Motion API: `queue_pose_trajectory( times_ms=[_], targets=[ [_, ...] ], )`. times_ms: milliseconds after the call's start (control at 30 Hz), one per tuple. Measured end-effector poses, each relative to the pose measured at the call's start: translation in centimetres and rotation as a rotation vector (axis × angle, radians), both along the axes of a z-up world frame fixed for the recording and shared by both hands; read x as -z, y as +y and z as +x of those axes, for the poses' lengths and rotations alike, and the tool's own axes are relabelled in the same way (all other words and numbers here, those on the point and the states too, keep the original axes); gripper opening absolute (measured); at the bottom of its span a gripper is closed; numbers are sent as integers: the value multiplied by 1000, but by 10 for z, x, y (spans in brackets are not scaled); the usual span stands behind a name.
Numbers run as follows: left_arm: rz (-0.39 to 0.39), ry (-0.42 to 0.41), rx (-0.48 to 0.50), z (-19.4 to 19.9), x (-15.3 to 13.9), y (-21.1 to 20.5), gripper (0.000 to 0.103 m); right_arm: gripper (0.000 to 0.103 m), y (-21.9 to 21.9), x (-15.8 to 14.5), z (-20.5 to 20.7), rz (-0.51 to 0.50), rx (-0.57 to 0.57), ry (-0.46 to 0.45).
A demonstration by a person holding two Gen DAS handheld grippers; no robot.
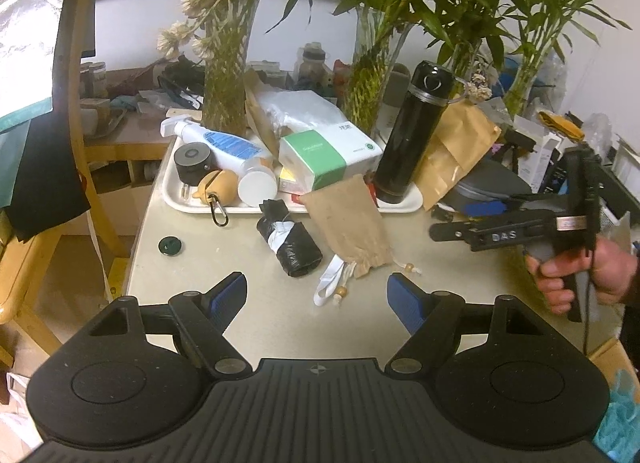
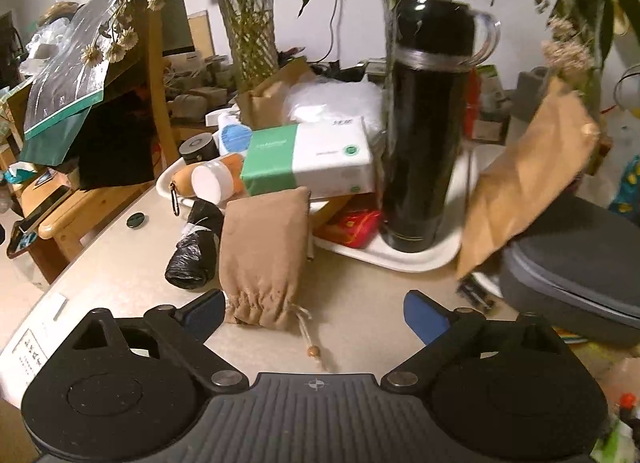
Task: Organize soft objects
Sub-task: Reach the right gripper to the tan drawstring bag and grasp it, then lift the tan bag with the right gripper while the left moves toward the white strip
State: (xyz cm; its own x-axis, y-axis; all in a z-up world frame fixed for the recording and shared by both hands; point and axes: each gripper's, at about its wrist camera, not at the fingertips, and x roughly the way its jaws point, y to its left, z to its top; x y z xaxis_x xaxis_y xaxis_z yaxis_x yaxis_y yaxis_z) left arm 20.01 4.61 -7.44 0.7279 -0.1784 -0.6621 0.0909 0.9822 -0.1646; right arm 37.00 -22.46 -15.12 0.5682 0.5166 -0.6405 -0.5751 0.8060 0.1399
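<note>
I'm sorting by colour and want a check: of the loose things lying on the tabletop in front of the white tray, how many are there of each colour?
Tan: 1, the drawstring pouch
Black: 1, the rolled plastic bag
Dark green: 1, the small round cap
White: 1, the strap
Total: 4

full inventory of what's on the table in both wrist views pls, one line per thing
drawstring pouch: 1, tan, on the table, top edge leaning on the tray rim
rolled bag bundle: 1, black with white tape, left of the pouch
tray: 1, white, behind both
flask: 1, black, upright on the tray's right end
tissue pack: 1, white and green, mid-tray
spray bottle: 1, white and blue, lying on the tray
round cap: 1, dark green, table left
paper bag: 1, brown, right of the flask
zip case: 1, grey, table right
plant vases: several, green stems, at the back
left gripper: open, empty
right gripper: open, pouch's mouth by its left finger
hand: 1, holding the right gripper
</note>
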Motion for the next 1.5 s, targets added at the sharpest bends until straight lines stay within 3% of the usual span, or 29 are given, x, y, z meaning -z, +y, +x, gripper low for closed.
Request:
queue_pose_trajectory(
  times_ms=[367, 700, 933, 967, 1033, 1100, 1200, 1500],
  targets=[
    [-18, 25, -11, 2, 1, 6, 77, 87, 35, 19, 21, 2, -80, 10],
    [-25, 38, -9, 6, 1, 3, 77, 73, 38, 41, 47, 42, -44, 76],
    [-12, 46, -6, 10, 4, 2, 77, 71, 48, 52, 60, 82, -35, 116],
    [-11, 47, -6, 10, 4, 1, 77, 68, 48, 54, 62, 90, -34, 125],
    [-5, 50, -5, 11, 6, 0, 77, 53, 51, 56, 64, 95, -40, 148],
    [3, 53, -4, 11, 6, 0, 77, 14, 53, 56, 64, 85, -50, 170],
    [9, 57, -6, 12, 8, 0, 77, 7, 53, 48, 59, 61, -58, 165],
    [25, 37, 0, 11, 7, -2, 77, 5, 32, -11, 46, 68, -40, 84]
  ],
)
